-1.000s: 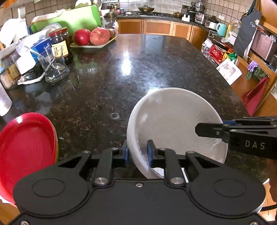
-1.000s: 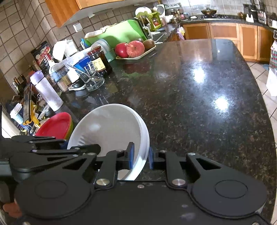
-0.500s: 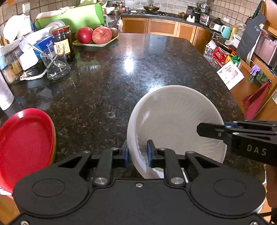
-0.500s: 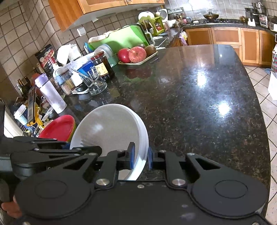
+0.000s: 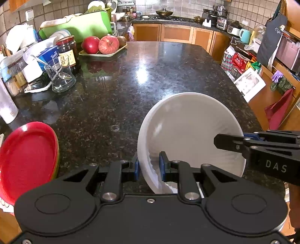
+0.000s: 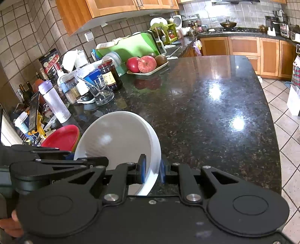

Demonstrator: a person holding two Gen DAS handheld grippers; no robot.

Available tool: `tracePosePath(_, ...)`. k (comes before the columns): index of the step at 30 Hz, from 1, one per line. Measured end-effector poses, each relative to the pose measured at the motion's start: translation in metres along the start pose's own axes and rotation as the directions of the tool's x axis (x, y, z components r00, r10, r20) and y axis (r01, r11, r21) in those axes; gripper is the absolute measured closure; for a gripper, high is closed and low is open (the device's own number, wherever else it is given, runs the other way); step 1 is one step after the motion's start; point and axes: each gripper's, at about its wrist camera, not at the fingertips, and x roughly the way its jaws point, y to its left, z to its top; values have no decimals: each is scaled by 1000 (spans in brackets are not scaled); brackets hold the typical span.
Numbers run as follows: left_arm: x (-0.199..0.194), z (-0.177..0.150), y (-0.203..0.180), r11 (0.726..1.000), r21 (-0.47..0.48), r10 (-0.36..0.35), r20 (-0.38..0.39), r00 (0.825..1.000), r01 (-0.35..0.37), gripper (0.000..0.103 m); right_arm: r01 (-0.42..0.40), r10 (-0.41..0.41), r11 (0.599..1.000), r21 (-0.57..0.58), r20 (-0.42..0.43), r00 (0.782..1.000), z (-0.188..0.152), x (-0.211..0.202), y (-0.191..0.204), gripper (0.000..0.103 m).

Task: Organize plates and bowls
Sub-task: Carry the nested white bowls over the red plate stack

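Nothing much moved: both the left gripper and right gripper stayed clamped on the white bowl, probably lifted off the counter, right of the red plates.

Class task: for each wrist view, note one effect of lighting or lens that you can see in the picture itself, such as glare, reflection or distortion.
Left wrist view: lamp glare streaks the dark granite counter, and the fruit tray is mirrored in it. Right wrist view: two bright light spots sit on the counter, and the fisheye lens bends the tiled wall and cabinets into curves.
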Motion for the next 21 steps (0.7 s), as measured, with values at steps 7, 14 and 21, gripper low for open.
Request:
tracePosePath(7, -6, -2, 11, 1000, -3, -17, 9, 1000, 17, 76, 7, -7, 1000, -10, 19, 1000, 2, -2, 16, 86)
tracePosePath(14, -18, -1, 45, 1000, 4, -20, 29, 999, 20, 76, -1, 2, 1000, -17, 41, 999, 10, 11, 55, 86)
tracePosePath(21, -40, -3, 103, 1000, -9, 22, 46, 999, -22, 76, -67, 69, 997, -39, 47, 997, 21, 38, 118, 86)
